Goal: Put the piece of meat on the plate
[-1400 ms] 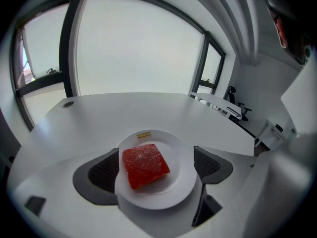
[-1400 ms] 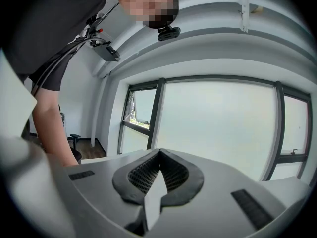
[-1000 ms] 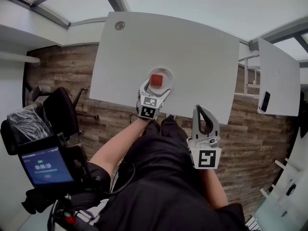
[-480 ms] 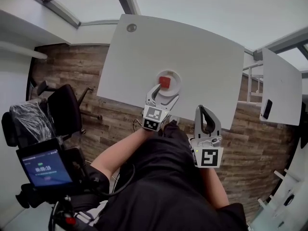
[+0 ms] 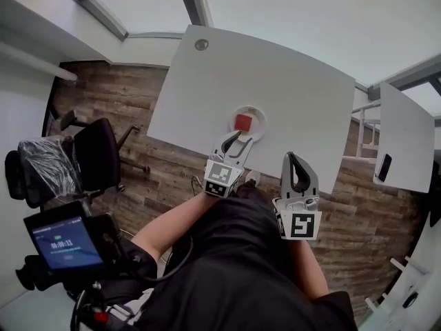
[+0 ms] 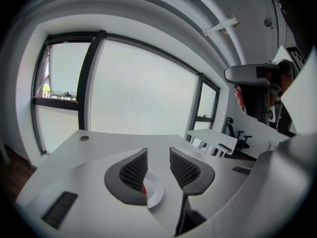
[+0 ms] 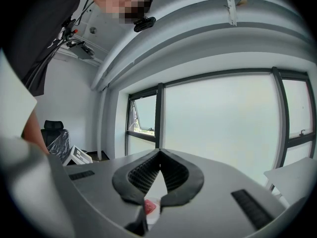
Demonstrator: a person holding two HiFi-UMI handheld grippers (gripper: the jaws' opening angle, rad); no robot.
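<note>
Although the meat (image 5: 242, 122) is small in the head view, you can see it as a red, blocky, near-square chunk lying flat at the middle of the plate (image 5: 259, 115), just right of frame centre. It looks about as wide as it is long, so no long axis or heading can be told. The plate is white and round, and it sits on the white table (image 5: 289, 67) near the table's lower edge.

Your left gripper (image 5: 239, 142) hangs just below the plate in the frame, pointing up-frame at it, clear of the meat. Its jaws have just been closing and now stand a narrow gap apart with nothing between them. In the left gripper view only the plate and a red sliver of meat show past the gap. Its pads (image 6: 133, 170) are black with a fine mesh grid. Your right gripper (image 5: 292, 158), lower right of centre, has its tips together and holds nothing.

Each gripper carries a cube (image 5: 219, 174) with black-and-white square markers, no letters. At lower left a screen (image 5: 65, 245) shows a row of digits, too small to read. The table is smooth, with a round grommet (image 5: 201, 45) at its upper left. The floor (image 5: 148, 164) is brown wood plank.
</note>
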